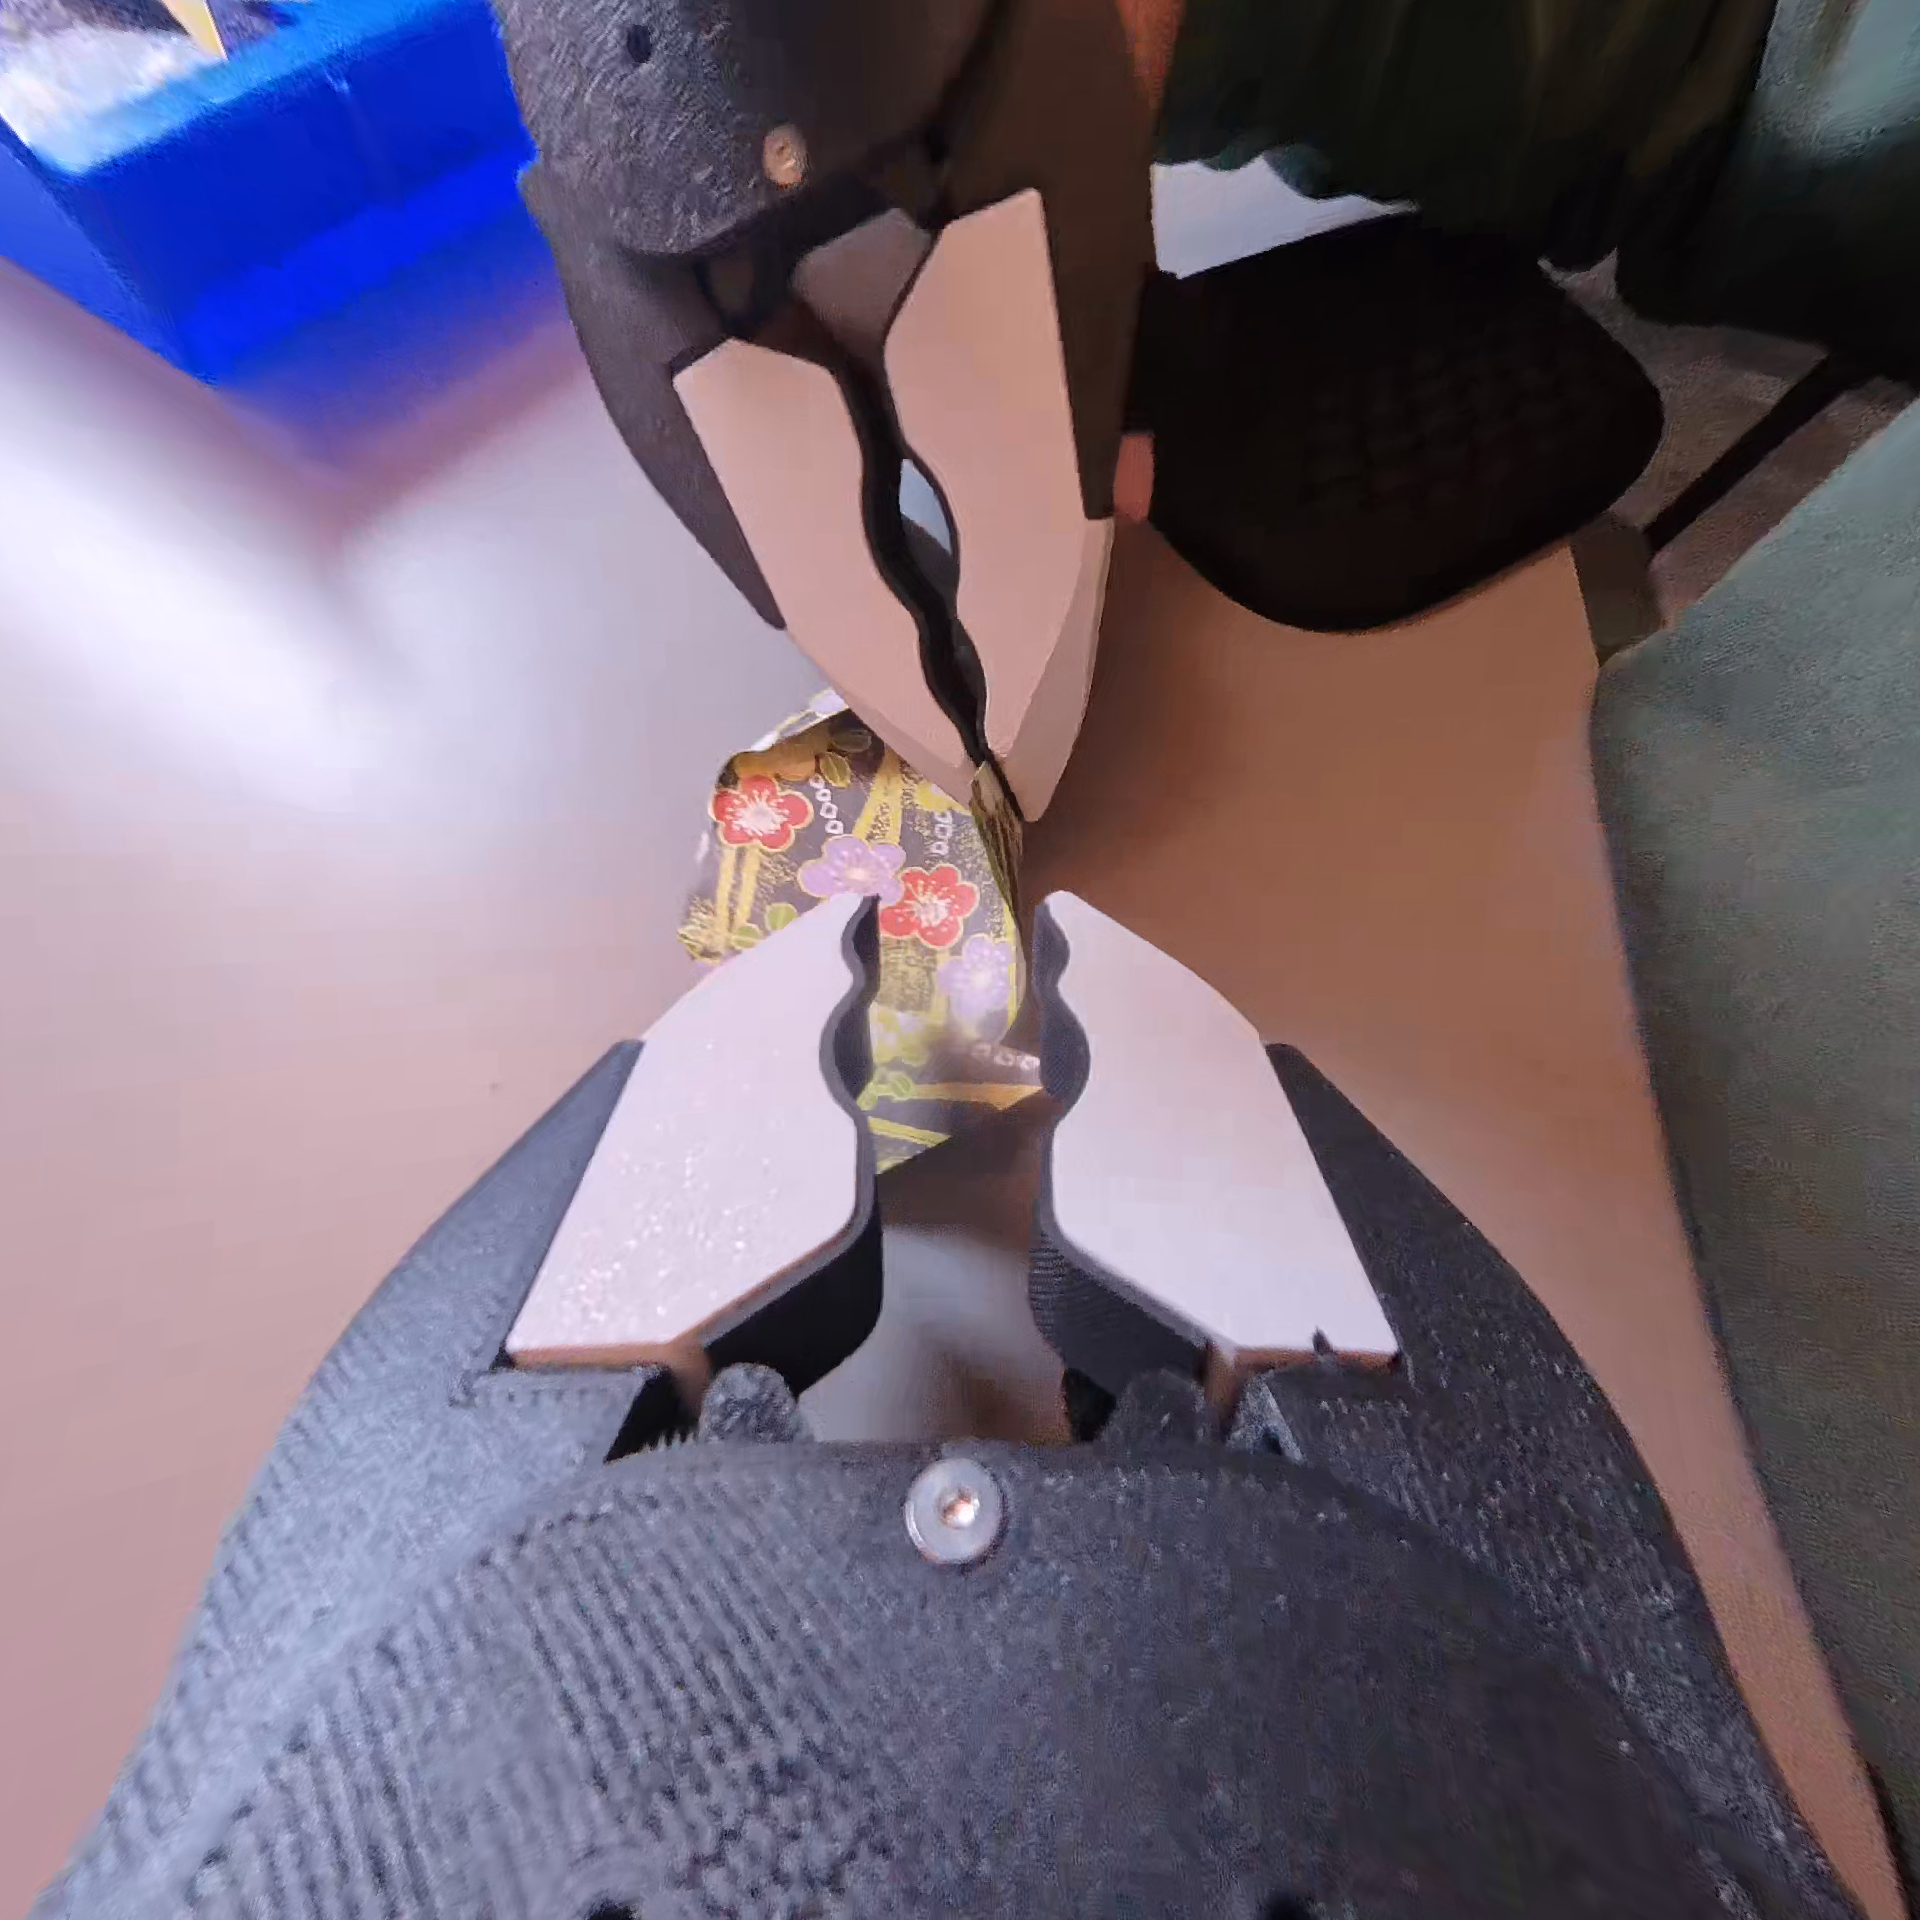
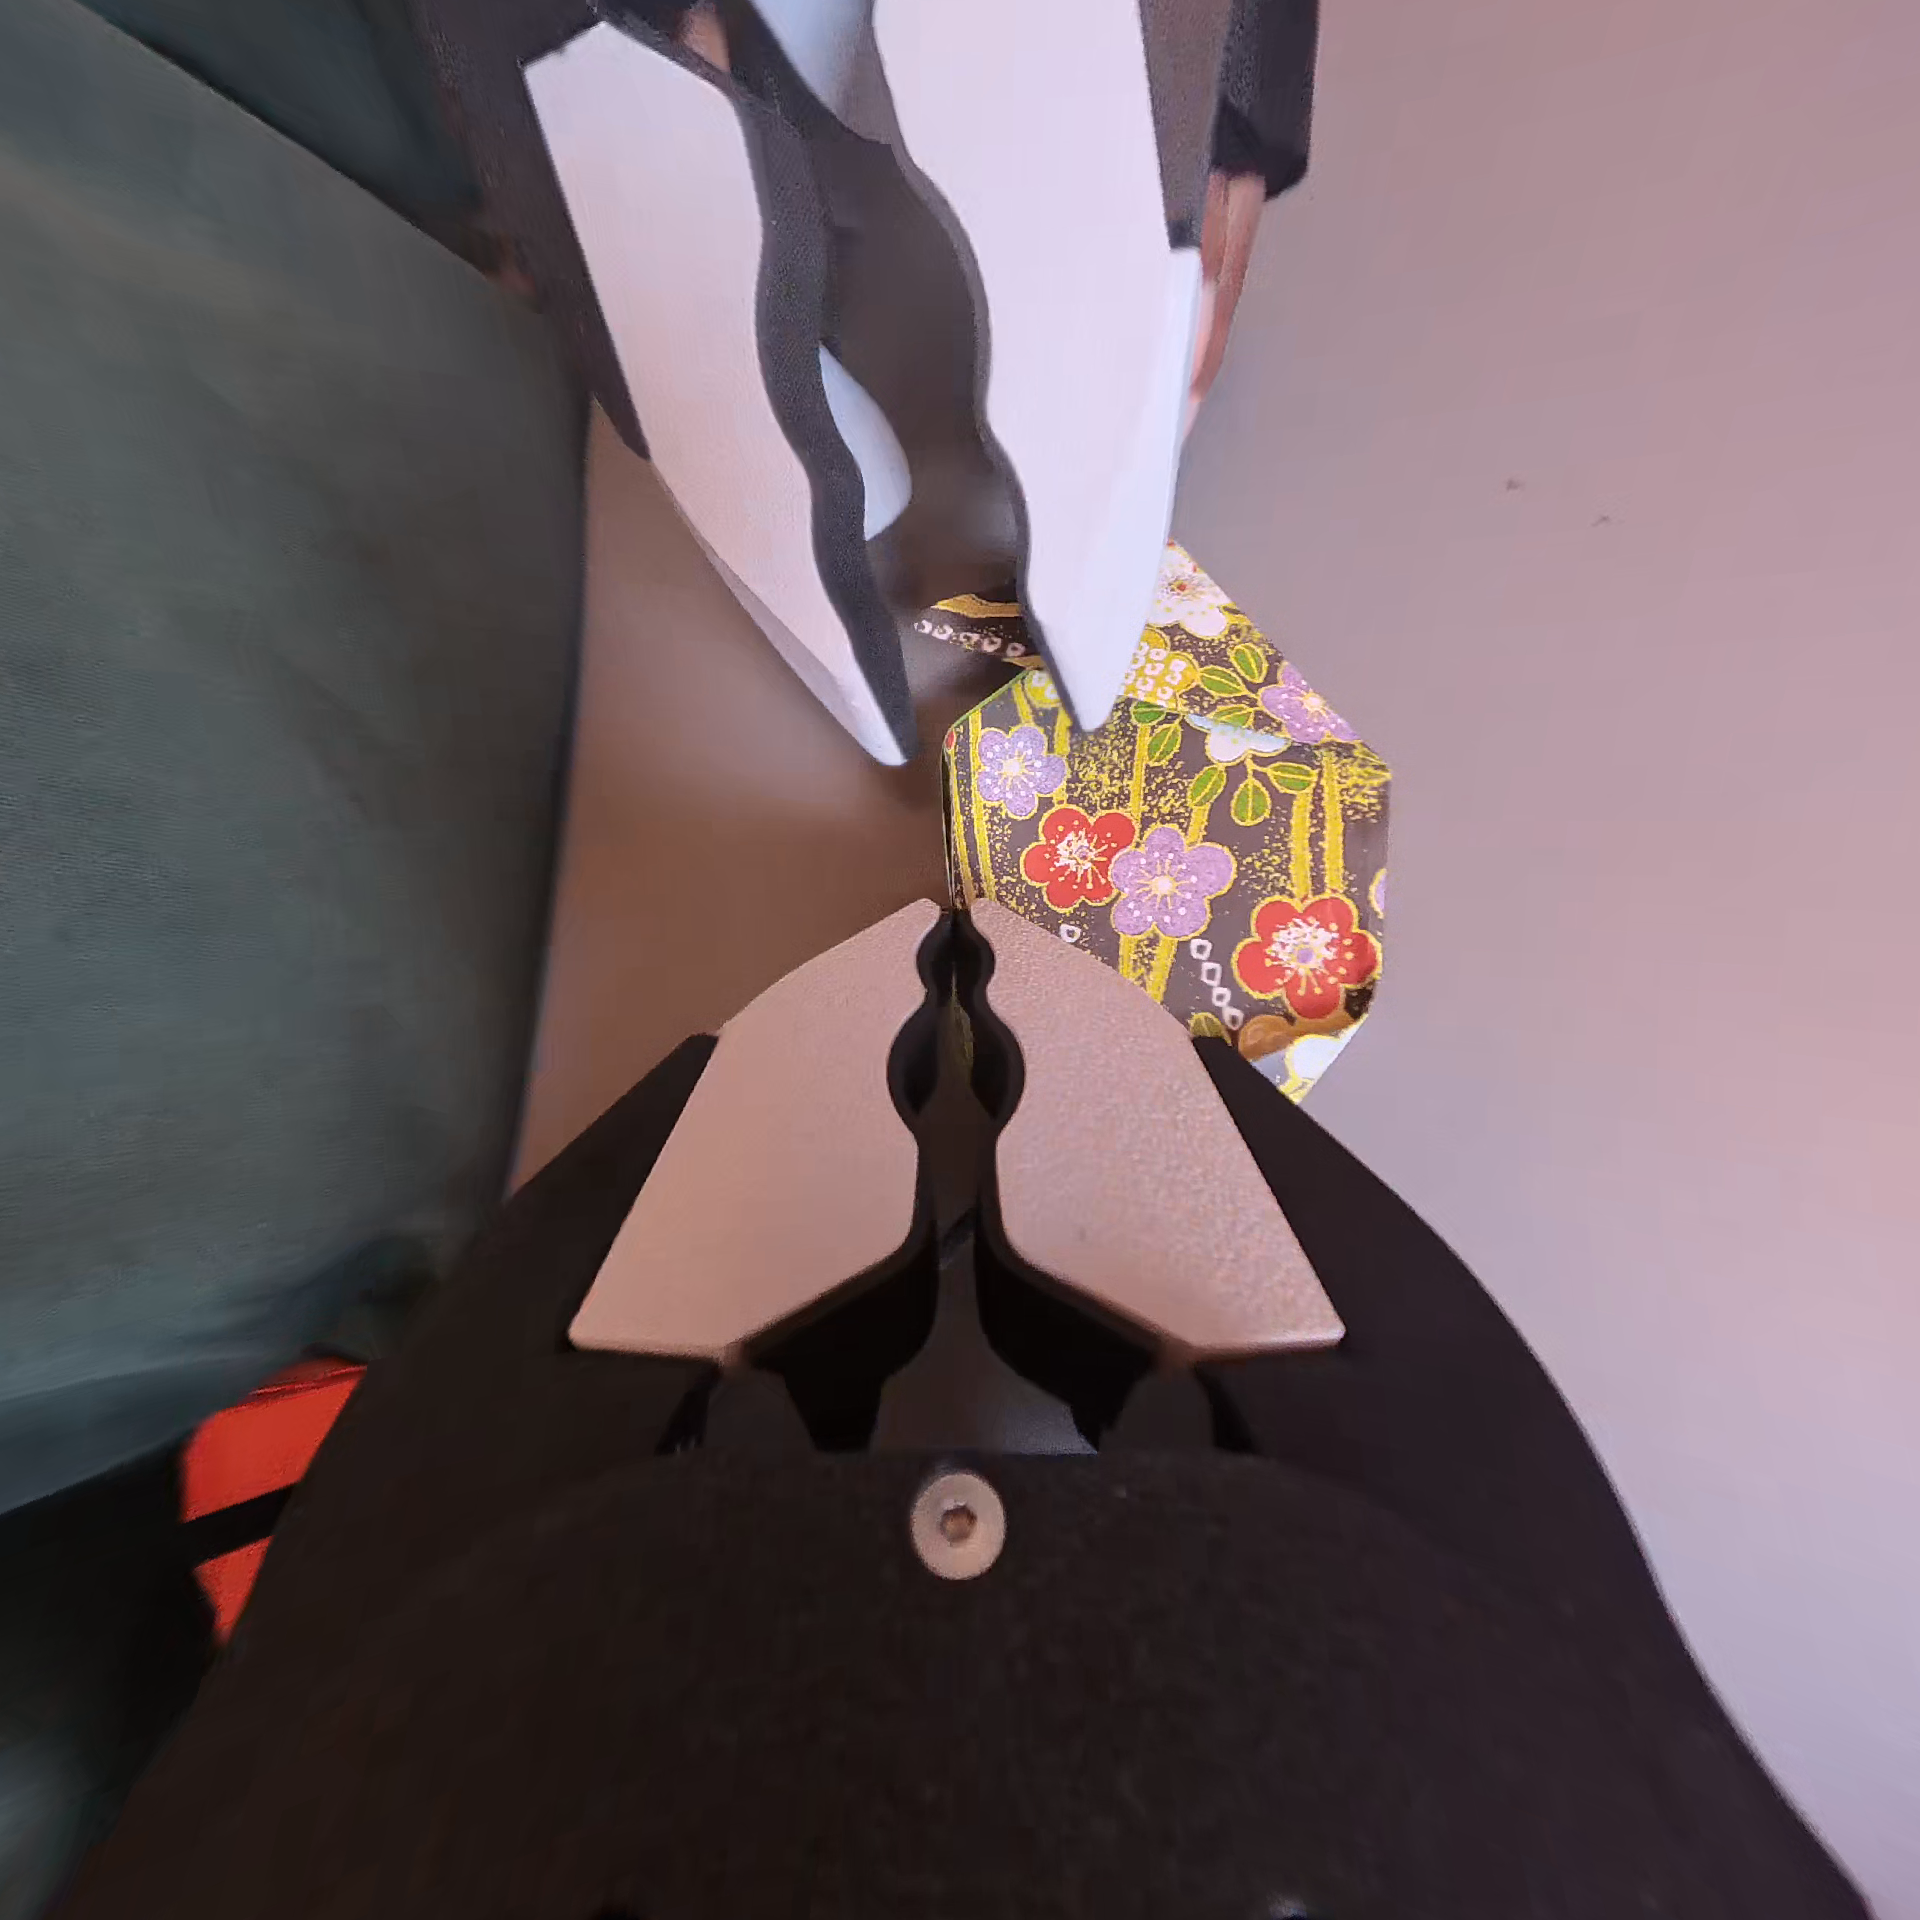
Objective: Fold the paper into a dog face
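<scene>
The folded paper (image 1: 914, 904), dark with red and purple flowers and gold lines, lies on the brown table (image 1: 312, 831) with one fold raised. My left gripper (image 1: 956, 904) is open. The paper stands between its fingers, and they do not press on it. My right gripper (image 1: 997, 795) comes in from the far side, shut on the paper's raised edge. In the right wrist view the right gripper (image 2: 951, 914) pinches the left edge of the paper (image 2: 1174, 862). The left gripper (image 2: 987, 732) hangs open above the paper's far corner, one tip over the paper and one over the table (image 2: 1610, 727).
A blue bin (image 1: 291, 208) stands at the table's far left. A black chair seat (image 1: 1403, 436) and green fabric (image 1: 1766, 935) lie beyond the table's edge. The fabric also shows in the right wrist view (image 2: 260, 727), with something orange (image 2: 260, 1434) below it. Left and right tips are no more than a few centimetres apart.
</scene>
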Demonstrator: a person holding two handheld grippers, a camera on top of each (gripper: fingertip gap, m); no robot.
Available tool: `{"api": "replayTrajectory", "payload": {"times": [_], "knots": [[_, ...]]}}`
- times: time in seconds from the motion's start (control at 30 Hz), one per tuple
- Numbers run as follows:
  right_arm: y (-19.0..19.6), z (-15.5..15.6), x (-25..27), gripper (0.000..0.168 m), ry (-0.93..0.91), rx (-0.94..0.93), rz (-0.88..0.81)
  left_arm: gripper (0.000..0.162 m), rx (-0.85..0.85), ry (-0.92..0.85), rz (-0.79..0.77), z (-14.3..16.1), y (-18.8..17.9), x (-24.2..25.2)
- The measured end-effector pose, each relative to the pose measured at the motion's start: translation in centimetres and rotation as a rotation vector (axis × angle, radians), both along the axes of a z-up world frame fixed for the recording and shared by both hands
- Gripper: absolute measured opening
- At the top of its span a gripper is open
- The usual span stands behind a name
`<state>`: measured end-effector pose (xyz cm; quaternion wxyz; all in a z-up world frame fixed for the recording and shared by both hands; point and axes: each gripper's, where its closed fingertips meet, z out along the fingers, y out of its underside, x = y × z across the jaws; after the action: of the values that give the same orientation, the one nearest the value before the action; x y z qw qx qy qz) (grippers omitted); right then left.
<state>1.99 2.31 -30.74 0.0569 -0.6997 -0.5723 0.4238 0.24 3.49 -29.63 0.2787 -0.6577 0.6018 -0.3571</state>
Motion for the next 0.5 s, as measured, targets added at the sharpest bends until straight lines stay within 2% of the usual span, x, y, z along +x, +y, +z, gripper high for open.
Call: {"api": "replayTrajectory", "payload": {"times": [0.1,0.27,0.37,0.5], "knots": [[-0.3,-0.2,0.2,0.000,-0.008,-0.079,0.004,0.023,0.048,0.063,-0.042,-1.0,-0.3,0.0],[-0.4,-1.0,0.3,0.000,-0.054,-0.125,-0.005,0.013,0.019,0.154,-0.051,-3.0,-0.5,0.2],[-0.1,-1.0,0.4,0.000,-0.067,-0.105,-0.029,0.002,-0.003,0.166,-0.023,-3.0,0.0,0.2],[0.4,-1.0,0.8,0.006,-0.096,-0.010,-0.043,0.000,-0.006,0.198,-0.017,-3.2,0.2,0.3]]}}
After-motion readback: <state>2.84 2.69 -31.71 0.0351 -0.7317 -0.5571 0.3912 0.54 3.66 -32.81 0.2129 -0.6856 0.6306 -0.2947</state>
